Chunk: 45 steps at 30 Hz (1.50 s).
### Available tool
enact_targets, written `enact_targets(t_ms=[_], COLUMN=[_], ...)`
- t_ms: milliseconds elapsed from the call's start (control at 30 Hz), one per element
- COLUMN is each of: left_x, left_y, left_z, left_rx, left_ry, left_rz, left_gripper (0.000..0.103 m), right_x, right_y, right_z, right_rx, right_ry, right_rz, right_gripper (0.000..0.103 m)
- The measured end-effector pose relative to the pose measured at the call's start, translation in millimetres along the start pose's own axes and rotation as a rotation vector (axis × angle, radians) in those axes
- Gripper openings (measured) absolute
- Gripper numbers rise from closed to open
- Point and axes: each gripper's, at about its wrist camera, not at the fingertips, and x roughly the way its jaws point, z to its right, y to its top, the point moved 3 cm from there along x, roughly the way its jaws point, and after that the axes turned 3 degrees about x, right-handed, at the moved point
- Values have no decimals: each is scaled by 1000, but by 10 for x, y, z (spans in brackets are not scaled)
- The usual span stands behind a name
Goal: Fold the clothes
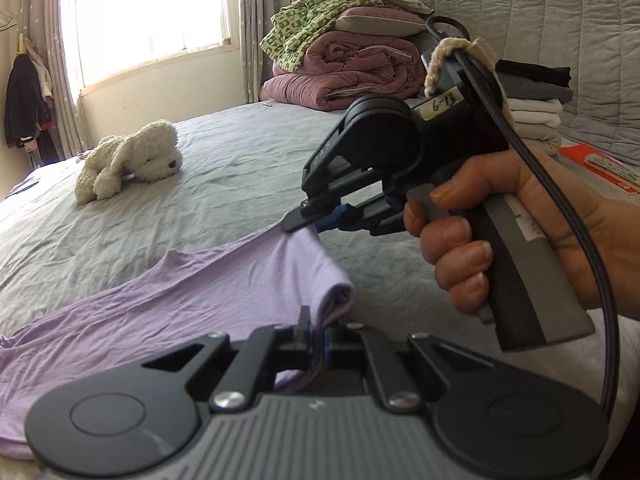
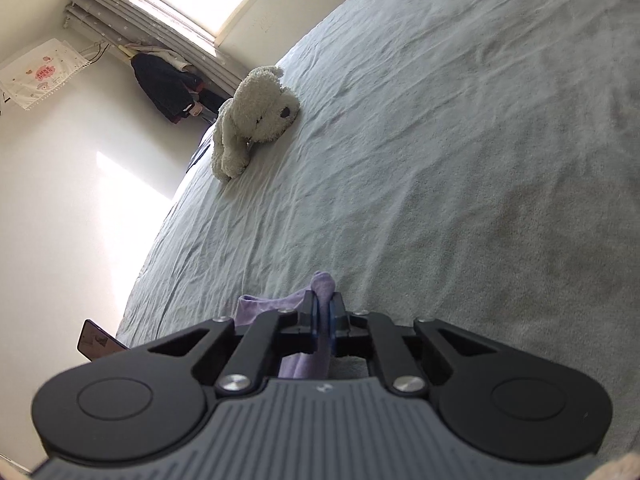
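Lilac garment (image 1: pixel 168 300) on bed (image 1: pixel 240 184), edge pinched by left claw (image 1: pixel 316 330), right claw (image 1: pixel 298 222).

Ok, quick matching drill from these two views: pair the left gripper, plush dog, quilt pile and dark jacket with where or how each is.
Things:
1. left gripper
2. plush dog
3. quilt pile
4. dark jacket

States or places:
A. hanging by the curtain, beside the window
B. lying on the grey sheet, apart from the purple garment
C. stacked at the head of the bed
D. shut on an edge of the purple garment

Pairs: 1-D, 2-B, 3-C, 4-A
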Motion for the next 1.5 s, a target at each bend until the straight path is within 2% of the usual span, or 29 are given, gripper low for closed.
enact_targets(t_ms=[200,367,733,933,1167,1333,1500], left_x=[32,-46,-358,-517,-700,-771,-764], left_y=[55,45,-85,-318,-709,-1002,-1220], left_z=[199,62,-621,-1206,-1844,-2170,-2426], left_rx=[-62,-248,-604,-769,-914,-994,-1077], left_ry=[-60,-96,-134,-99,-6,47,75], left_rz=[2,13,146,173,183,155,121], left_gripper=[4,4,4,4,4,4,4], right_x=[-321,-406,-211,119,714,1121,1421], right_y=[96,91,119,2,-329,-603,-813], right_z=[182,190,-507,-895,-1418,-1713,-1843], right_rx=[38,70,15,-30,-98,-143,-175], right_ry=[-13,-16,43,84,108,106,81], right_rz=[30,23,28,-17,-89,-135,-163], right_gripper=[7,7,7,7,7,7,7])
